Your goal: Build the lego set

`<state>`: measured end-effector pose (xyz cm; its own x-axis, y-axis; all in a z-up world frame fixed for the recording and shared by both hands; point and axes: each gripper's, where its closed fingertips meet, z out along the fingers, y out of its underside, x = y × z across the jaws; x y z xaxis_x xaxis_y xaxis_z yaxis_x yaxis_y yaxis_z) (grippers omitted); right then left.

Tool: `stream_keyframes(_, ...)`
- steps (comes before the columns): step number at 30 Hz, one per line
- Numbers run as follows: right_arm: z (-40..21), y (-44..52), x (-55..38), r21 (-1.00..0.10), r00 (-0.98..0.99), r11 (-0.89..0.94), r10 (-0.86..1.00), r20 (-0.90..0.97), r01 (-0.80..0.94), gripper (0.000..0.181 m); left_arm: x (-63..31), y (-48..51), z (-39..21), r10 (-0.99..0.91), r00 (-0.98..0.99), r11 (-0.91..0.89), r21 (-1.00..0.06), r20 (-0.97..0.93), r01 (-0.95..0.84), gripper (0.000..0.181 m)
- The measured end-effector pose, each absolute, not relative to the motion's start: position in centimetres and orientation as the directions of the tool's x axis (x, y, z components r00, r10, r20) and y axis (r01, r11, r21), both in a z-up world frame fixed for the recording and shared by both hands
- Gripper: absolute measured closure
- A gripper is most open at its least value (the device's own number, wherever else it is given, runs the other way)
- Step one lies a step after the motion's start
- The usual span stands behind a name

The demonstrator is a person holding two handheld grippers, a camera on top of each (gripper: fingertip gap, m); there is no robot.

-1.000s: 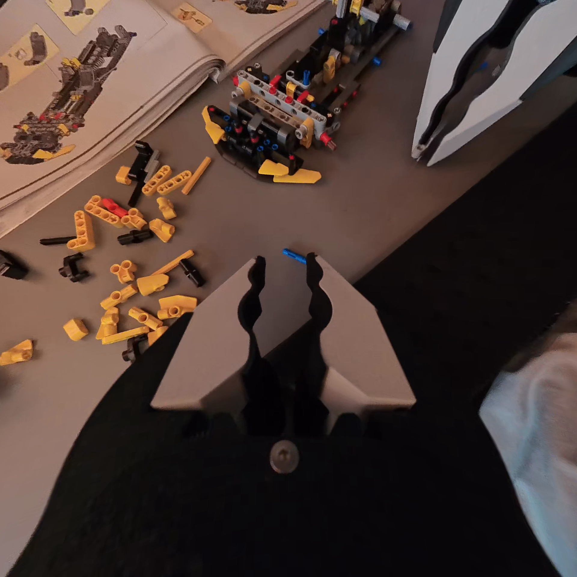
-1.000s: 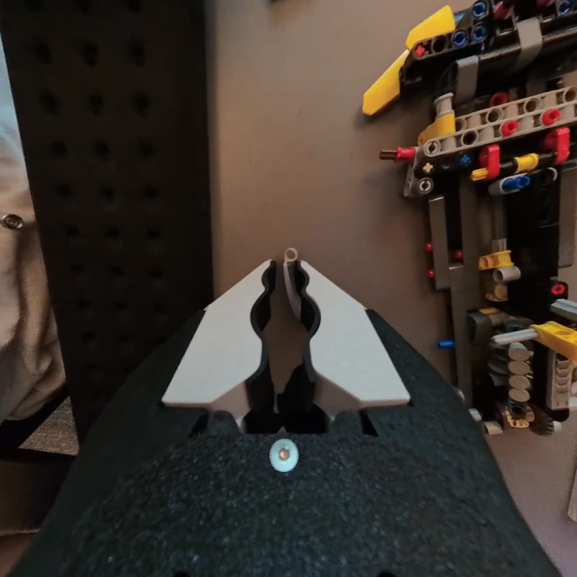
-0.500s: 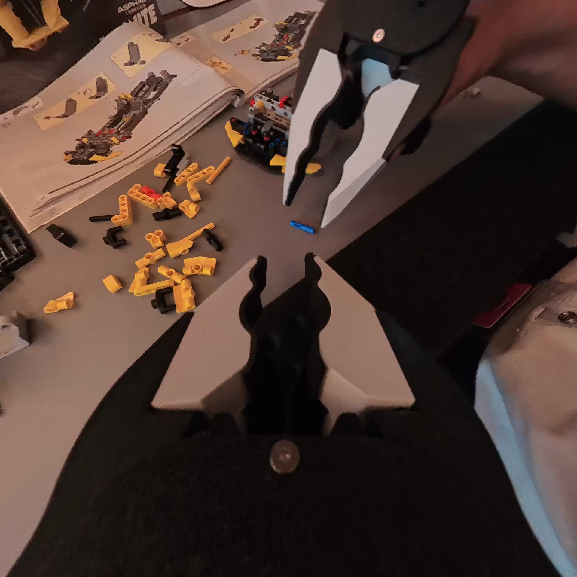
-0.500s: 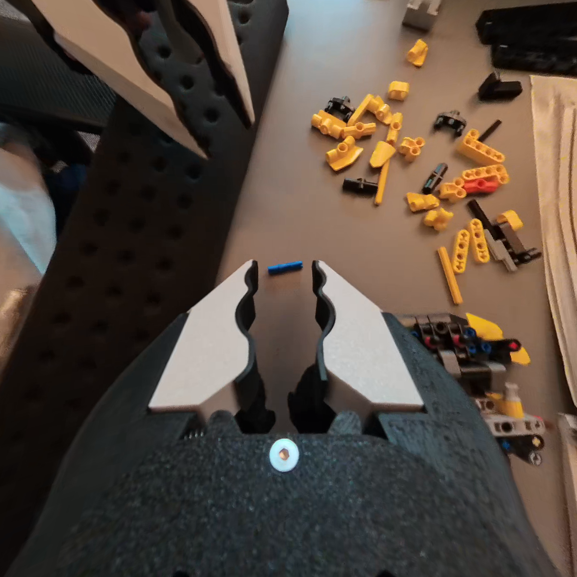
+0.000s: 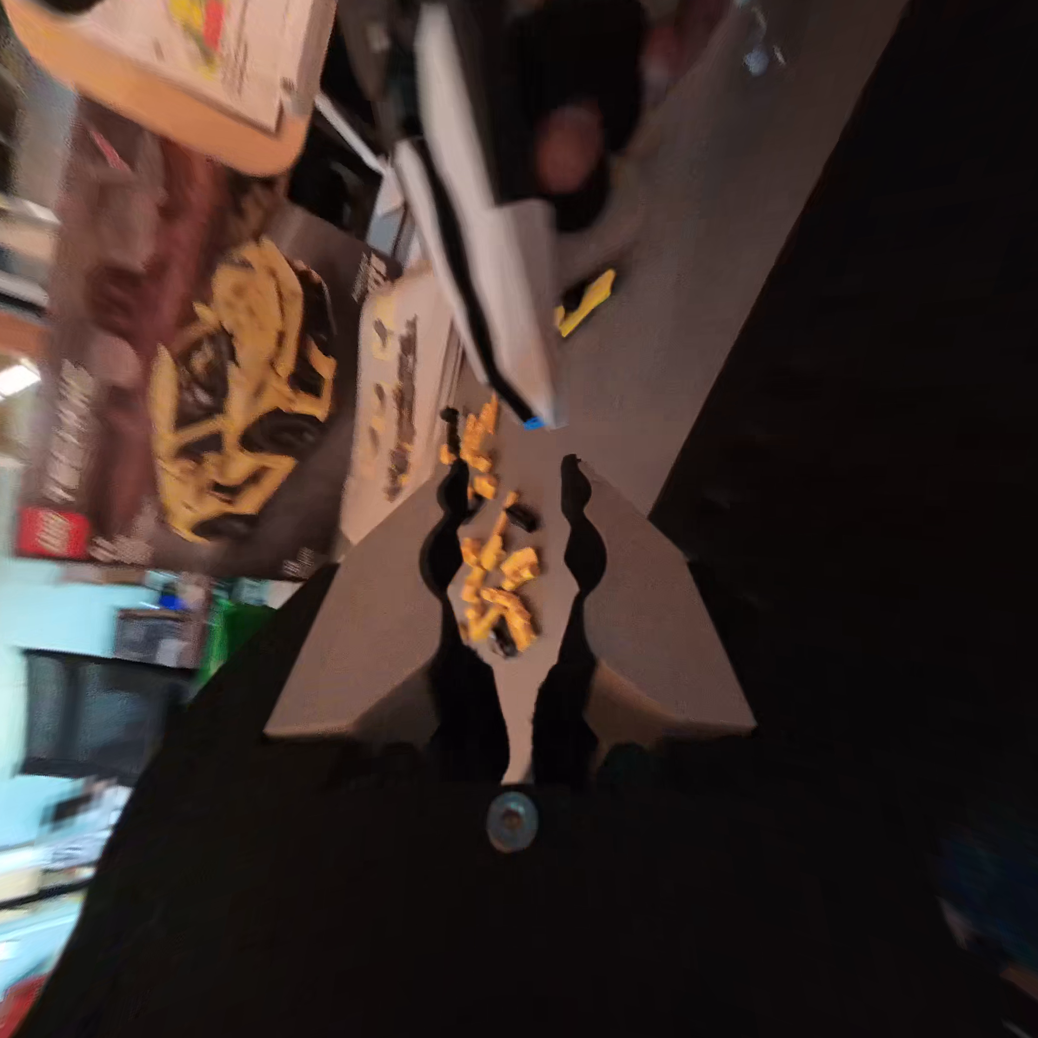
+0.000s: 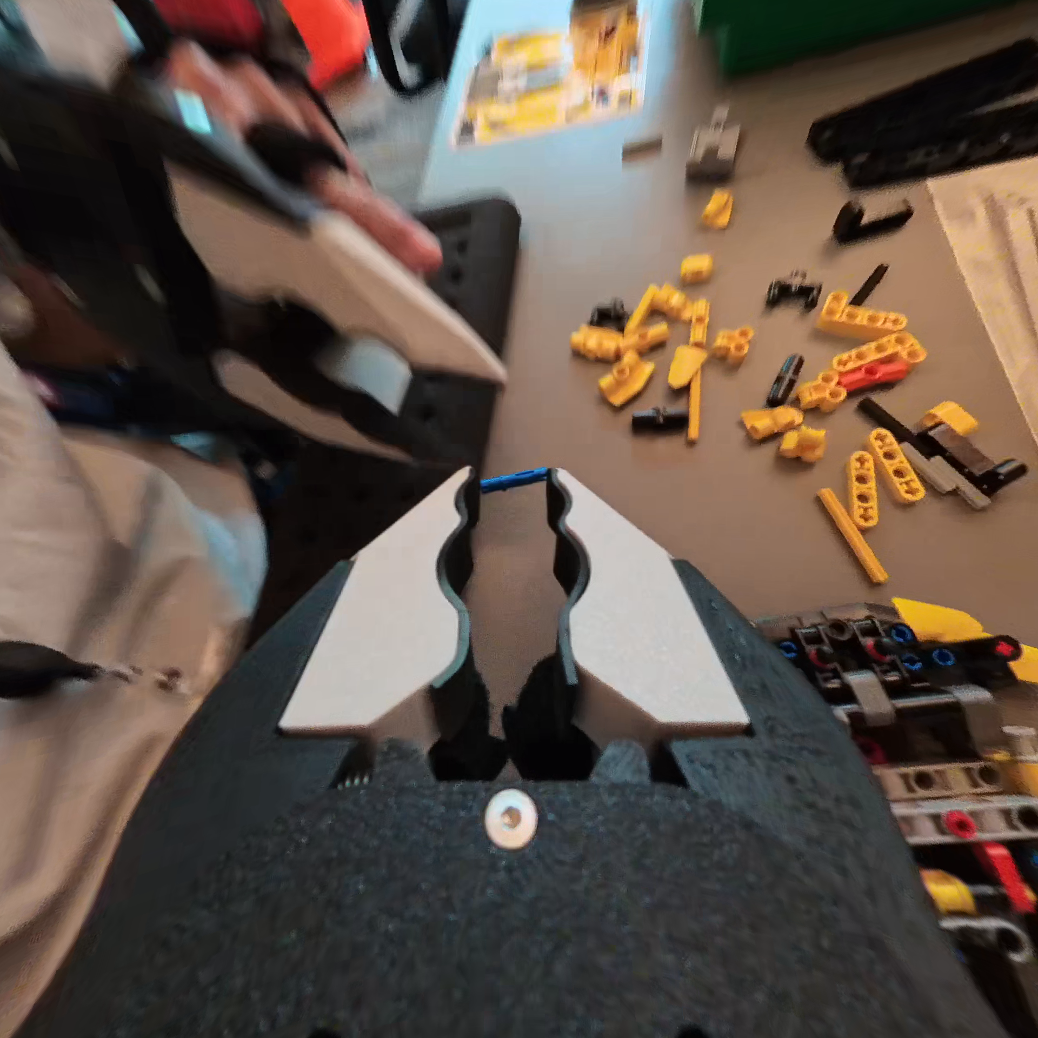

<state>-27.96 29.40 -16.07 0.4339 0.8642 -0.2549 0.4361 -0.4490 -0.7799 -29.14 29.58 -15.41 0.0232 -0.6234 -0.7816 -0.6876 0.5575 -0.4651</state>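
A small blue pin (image 6: 514, 482) lies at the edge of the grey table, next to a black perforated mat (image 6: 466, 253). My right gripper (image 6: 511, 478) has its tips against both ends of the pin, jaws narrowed onto it. In the left wrist view the right gripper (image 5: 542, 418) points down with the blue pin (image 5: 533, 422) at its tip. My left gripper (image 5: 514, 466) is open and empty, held above the table; it shows blurred in the right wrist view (image 6: 458, 415). The part-built black, grey and yellow model (image 6: 898, 702) stands to the right of my right gripper.
Several loose yellow, black and red pieces (image 6: 730, 359) lie scattered on the table beyond the pin. An open instruction booklet (image 6: 994, 269) lies at the right. The set's box (image 5: 224, 393) stands behind. A person's light sleeve (image 6: 112, 561) is at the left. My left and right fingertips are right by each other.
My right gripper has moved forward onto the blue pin and its jaws have narrowed around it. My left gripper has swung and rolled quickly, so its view is blurred and tilted.
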Motion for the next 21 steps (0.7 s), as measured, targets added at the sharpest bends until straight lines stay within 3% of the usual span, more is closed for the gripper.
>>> stream_keyframes(2, -14.5, 29.2, -28.3, -0.792, 0.444, -0.497, 0.835, -0.325, 0.356, 0.158, -28.1, 29.6, -15.2, -0.527, -0.015, 0.624, -0.375, -0.85, -0.686, 0.15)
stream_keyframes(5, -13.8, 29.3, -27.8, -0.803, 0.5, -0.504, 0.809, -0.309, 0.319, 0.158, -26.9, 29.5, -14.3, -0.449, 0.011, 0.661, -0.341, -0.893, -0.668, 0.161)
stream_keyframes(7, -13.9, 29.0, -27.3, -0.802, 0.527, -0.51, 0.795, -0.3, 0.312, 0.158, -26.5, 29.7, -13.9, -0.439, 0.032, 0.66, -0.347, -0.898, -0.666, 0.174)
stream_keyframes(12, -13.4, 28.3, -26.4, -0.815, 0.539, -0.528, 0.77, -0.34, 0.24, 0.158, -25.5, 29.0, -13.4, -0.426, 0.068, 0.685, -0.371, -0.902, -0.627, 0.177)
stream_keyframes(14, -12.4, 27.8, -26.1, -0.842, 0.499, -0.506, 0.788, -0.361, 0.189, 0.157, -25.1, 28.4, -12.5, -0.449, 0.122, 0.704, -0.435, -0.885, -0.561, 0.178)
stream_keyframes(16, -10.9, 27.3, -25.5, -0.86, 0.428, -0.504, 0.798, -0.425, 0.084, 0.151, -24.6, 27.6, -11.0, -0.538, 0.207, 0.689, -0.568, -0.817, -0.45, 0.179)
stream_keyframes(21, -8.7, 25.8, -23.6, -0.782, 0.193, -0.608, 0.758, -0.623, -0.136, 0.15, -23.6, 25.9, -7.6, -0.72, 0.28, 0.61, -0.772, -0.635, -0.182, 0.179)
